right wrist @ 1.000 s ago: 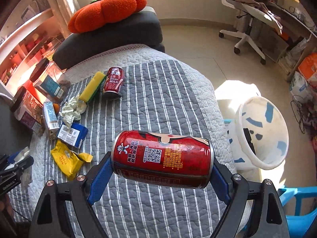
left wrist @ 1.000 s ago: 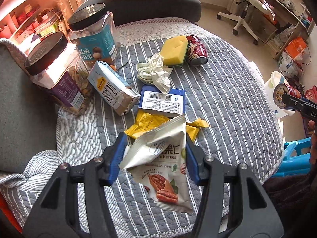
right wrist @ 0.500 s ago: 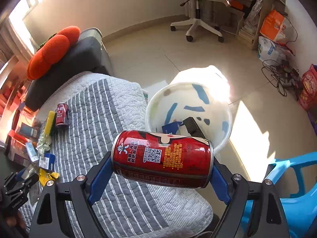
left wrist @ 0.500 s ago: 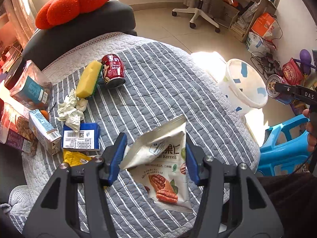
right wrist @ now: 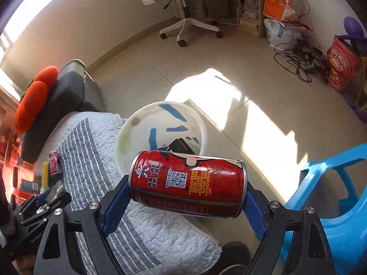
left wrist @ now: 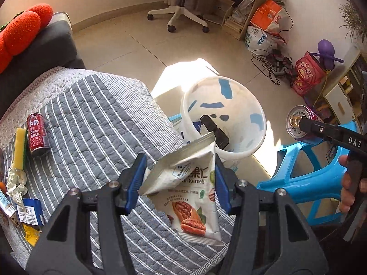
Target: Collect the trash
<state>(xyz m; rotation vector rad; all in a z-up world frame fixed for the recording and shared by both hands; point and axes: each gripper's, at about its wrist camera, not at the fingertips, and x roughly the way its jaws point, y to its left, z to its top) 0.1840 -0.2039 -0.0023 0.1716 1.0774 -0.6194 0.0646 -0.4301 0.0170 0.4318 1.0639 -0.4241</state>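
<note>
My left gripper [left wrist: 180,181] is shut on a white pecan snack bag [left wrist: 192,192] and holds it over the edge of the striped table [left wrist: 96,123], close to the white bin [left wrist: 250,105] with blue marks. My right gripper [right wrist: 187,194] is shut on a red drink can [right wrist: 188,182] lying sideways, held above the floor just short of the bin [right wrist: 137,123]. The can's end also shows in the left wrist view [left wrist: 298,122]. The bin holds a dark object [left wrist: 214,130].
On the table lie a red milk can [left wrist: 36,135], a yellow sponge [left wrist: 19,149], crumpled paper [left wrist: 15,181], a blue box [left wrist: 31,210] and a yellow wrapper [left wrist: 32,233]. A blue plastic stool [left wrist: 305,178] stands right of the bin. An office chair [right wrist: 181,6] and cables [right wrist: 298,57] are beyond.
Both grippers have swung right, from over the table towards the bin, each keeping its load. The bin now lies just ahead of both.
</note>
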